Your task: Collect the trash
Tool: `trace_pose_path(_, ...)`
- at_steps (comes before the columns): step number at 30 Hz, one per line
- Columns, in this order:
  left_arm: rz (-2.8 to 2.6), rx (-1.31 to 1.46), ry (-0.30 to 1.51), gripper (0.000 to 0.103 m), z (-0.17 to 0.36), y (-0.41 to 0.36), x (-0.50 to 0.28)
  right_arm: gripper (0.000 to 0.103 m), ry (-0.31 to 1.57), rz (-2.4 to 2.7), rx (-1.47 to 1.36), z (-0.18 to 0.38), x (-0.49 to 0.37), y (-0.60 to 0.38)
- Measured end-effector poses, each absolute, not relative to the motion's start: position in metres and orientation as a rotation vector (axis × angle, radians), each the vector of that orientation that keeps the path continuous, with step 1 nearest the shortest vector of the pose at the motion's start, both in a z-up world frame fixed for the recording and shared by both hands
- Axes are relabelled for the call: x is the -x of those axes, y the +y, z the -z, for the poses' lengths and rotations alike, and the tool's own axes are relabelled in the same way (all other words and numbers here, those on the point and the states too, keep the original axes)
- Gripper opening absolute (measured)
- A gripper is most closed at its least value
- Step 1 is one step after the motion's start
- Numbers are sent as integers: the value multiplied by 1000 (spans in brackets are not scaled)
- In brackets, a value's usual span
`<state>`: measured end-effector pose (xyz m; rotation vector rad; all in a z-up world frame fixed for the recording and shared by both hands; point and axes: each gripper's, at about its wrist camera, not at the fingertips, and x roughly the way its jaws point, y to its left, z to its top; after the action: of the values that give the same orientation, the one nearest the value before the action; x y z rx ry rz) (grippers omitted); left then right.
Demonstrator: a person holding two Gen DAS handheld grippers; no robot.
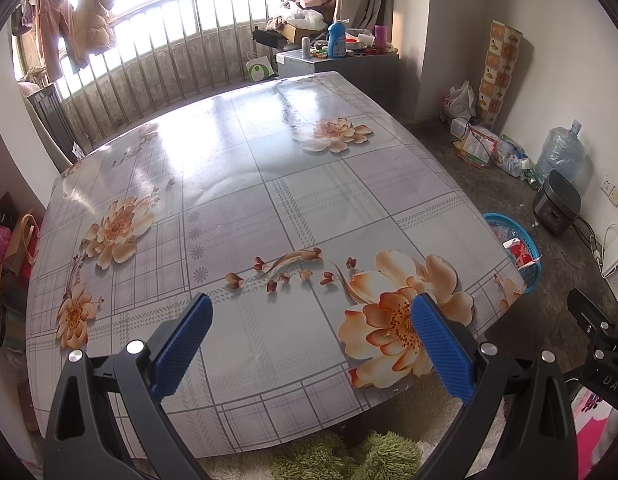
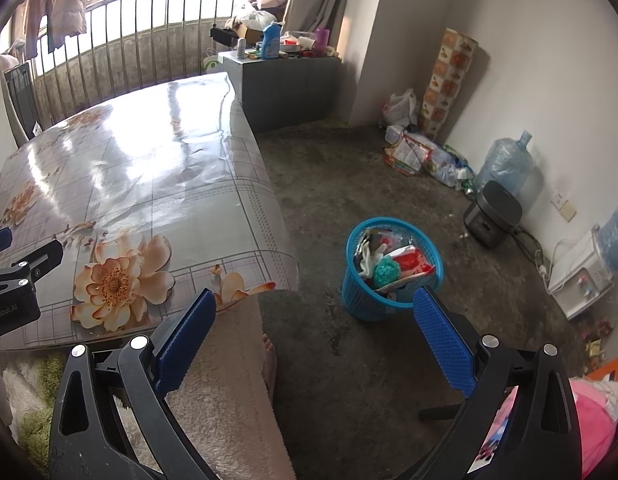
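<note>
Blue-padded left gripper (image 1: 311,344) spread apart, empty, above floral plastic-covered table (image 1: 237,184). Right gripper (image 2: 315,338) likewise apart, facing blue mesh basket (image 2: 361,300) holding trash (image 2: 393,264).

Your left tool (image 1: 311,344) is a black plastic frame with triangular cut-outs in each arm, round silver screw heads at the pivots, and two long blue pads (image 1: 183,346) with a fine dimpled texture. Your right tool (image 2: 315,344) is built alike: black arms, silver screws, blue textured fingers (image 2: 443,342). White lettering marks the side of each tool's black body. You wear a fluffy cream fleece garment (image 2: 225,392), with a bare foot (image 2: 269,360) below it.
</note>
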<state>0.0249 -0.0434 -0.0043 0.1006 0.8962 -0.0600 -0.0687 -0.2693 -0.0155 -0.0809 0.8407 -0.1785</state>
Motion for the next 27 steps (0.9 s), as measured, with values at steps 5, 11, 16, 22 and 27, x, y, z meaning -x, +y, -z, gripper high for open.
trace_pose_path(5,60,-100,897,98,4,-43,-25,95,840,179,81,16,69,-269)
trace_pose_path(11,61,-100,897,98,5,-43,-24,95,840,181,80,16,70,-268)
trace_pose_path(16,60,-100,899,98,5,-43,-24,95,841,181,81,16,69,-267)
trace_pose_path(22,60,-100,898,98,5,-43,-24,95,840,181,80,16,69,-266)
trace_pose_path(27,60,-99,899,98,6,-43,-22,95,840,181,80,16,70,-267)
